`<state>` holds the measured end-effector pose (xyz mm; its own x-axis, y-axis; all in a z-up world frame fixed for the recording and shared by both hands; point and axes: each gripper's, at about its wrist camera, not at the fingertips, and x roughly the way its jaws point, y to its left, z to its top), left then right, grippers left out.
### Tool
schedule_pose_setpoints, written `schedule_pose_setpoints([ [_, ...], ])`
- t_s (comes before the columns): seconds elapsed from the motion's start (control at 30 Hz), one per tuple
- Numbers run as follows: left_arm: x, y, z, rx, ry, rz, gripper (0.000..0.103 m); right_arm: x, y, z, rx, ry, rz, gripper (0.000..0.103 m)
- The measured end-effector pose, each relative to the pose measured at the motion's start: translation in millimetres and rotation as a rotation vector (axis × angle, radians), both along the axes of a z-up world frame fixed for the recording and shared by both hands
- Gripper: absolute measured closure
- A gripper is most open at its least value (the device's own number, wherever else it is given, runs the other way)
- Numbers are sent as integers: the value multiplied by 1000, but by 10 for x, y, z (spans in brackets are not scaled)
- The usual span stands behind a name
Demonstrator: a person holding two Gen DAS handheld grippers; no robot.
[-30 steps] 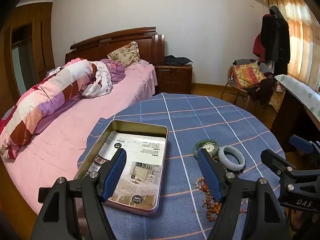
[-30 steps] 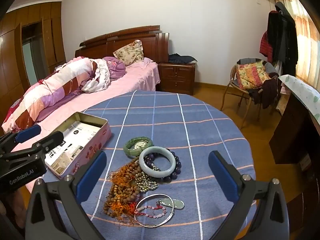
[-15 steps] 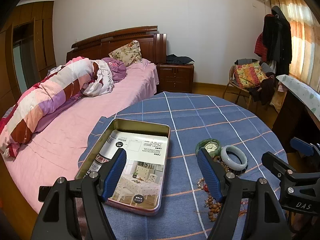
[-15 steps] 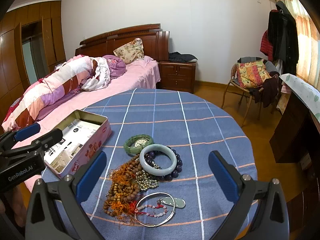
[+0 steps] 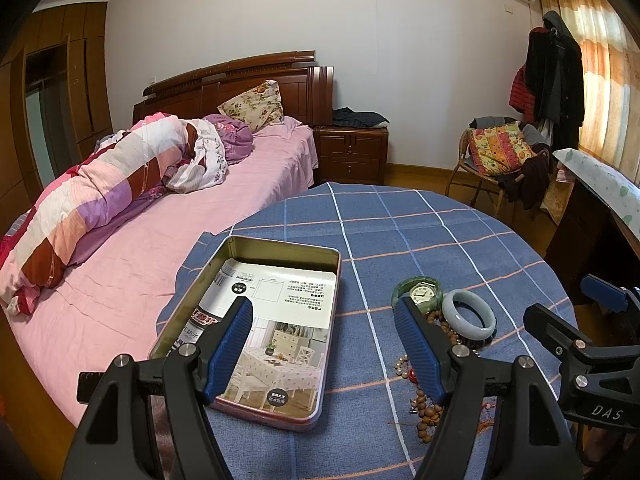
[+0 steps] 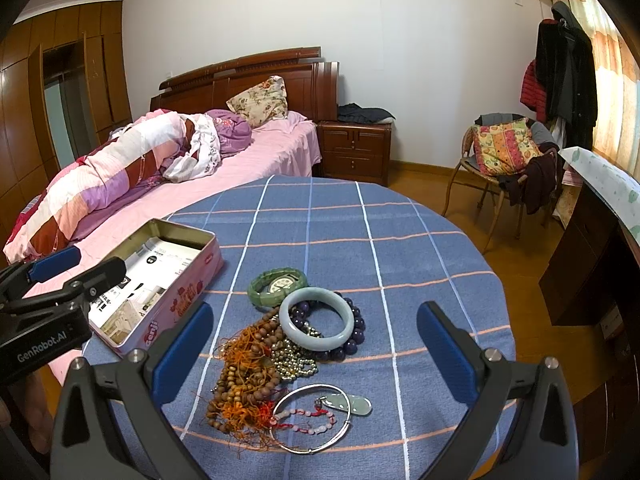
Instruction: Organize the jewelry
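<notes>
**Both grippers hover empty; the sorting has not begun**

While both sets of jaws stand wide apart with nothing between them, the left gripper (image 5: 324, 344) hangs over the near end of the open tin (image 5: 276, 256), and the right gripper (image 6: 312, 356) frames the jewelry pile (image 6: 280, 344) on the blue checked tablecloth (image 6: 340, 224). Over the last second both grippers have only drifted a little, the pile sitting slightly higher in the right view; no piece has moved, so I judge the task is still at its approach.

From the right view I see the whole heap: pale jade bangle (image 6: 316, 320) lying on dark purple beads (image 6: 356, 328), green bracelet watch (image 6: 277, 283) just behind, brown wooden beads (image 6: 244, 380), and a silver hoop (image 6: 312, 420) nearest. The left view catches only the heap's edge, but shows the tin's floor, lined with a printed sheet (image 5: 280, 316) and holding no jewelry.
</notes>
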<state>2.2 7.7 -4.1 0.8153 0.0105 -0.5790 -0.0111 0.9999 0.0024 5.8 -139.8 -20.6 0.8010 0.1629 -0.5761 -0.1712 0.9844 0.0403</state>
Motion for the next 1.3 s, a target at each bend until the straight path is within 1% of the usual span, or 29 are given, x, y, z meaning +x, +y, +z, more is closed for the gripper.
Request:
schedule_pose_setpoints([
  [1.3, 3, 12, -15, 6, 2, 2, 30, -13, 35, -41, -1, 7, 5, 0],
])
